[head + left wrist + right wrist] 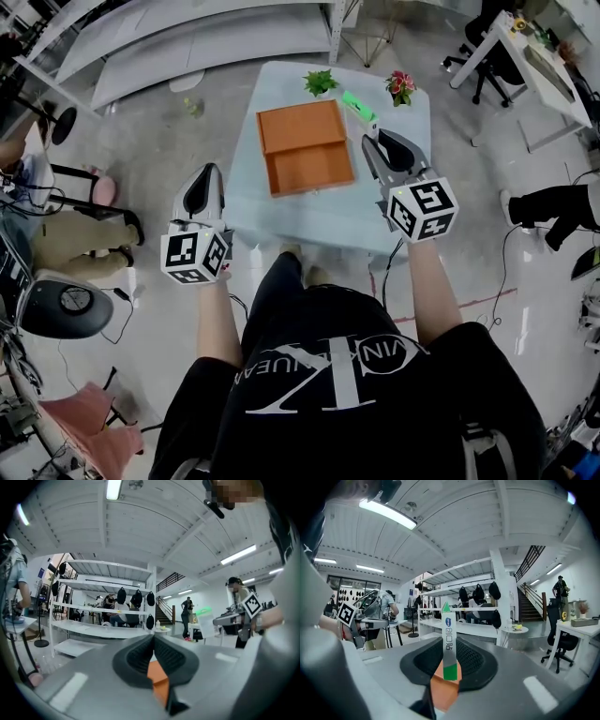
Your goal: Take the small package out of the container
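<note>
Right gripper (448,645) clamps small package (448,632); only its view shows print.

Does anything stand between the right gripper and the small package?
Nothing visible does: the right gripper is shut on the small package, which is beside the orange container, not inside it.

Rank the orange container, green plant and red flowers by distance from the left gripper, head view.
From the left gripper:
1. orange container: nearest, ahead and to its right.
2. green plant: farther back, behind the container.
3. red flowers: farthest, back right.
</note>
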`<state>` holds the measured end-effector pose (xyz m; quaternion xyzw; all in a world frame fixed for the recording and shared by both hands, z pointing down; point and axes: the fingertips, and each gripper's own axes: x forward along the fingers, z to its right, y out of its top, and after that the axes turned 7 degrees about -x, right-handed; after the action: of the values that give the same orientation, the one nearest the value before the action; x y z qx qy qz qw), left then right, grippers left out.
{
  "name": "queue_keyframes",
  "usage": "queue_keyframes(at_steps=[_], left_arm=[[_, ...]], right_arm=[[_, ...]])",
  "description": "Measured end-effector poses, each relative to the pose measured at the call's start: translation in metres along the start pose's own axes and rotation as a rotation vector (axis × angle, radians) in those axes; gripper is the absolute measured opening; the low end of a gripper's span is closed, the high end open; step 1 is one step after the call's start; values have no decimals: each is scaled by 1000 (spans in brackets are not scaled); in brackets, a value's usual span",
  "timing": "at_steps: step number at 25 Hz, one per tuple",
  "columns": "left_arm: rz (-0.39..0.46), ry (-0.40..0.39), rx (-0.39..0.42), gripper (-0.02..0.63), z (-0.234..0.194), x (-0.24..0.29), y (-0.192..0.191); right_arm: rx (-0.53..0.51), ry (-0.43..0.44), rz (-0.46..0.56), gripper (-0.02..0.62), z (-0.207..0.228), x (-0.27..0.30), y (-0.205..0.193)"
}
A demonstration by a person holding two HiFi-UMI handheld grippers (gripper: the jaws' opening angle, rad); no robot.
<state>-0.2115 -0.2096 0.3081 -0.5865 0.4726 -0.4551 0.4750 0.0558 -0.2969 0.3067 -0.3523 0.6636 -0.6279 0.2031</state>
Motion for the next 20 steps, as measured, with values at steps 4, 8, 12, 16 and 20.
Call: queue_keyframes(at_steps=[4, 8, 12, 16, 20], left_arm=[[16, 4, 16, 0, -4, -4, 9], [31, 4, 21, 0, -6, -6, 15], [40, 1, 22, 0, -6, -8, 17], [42, -4, 24, 0, -5, -9, 16], [48, -7, 27, 0, -5, -11, 18]], right_arm=[[9, -19, 13, 89, 2, -2, 2], [20, -37, 24, 89, 5, -4, 3], [26, -50, 32, 89, 7, -7, 2], [32, -63, 42, 89, 7, -12, 1], [42, -73, 50, 89, 9, -17, 2]])
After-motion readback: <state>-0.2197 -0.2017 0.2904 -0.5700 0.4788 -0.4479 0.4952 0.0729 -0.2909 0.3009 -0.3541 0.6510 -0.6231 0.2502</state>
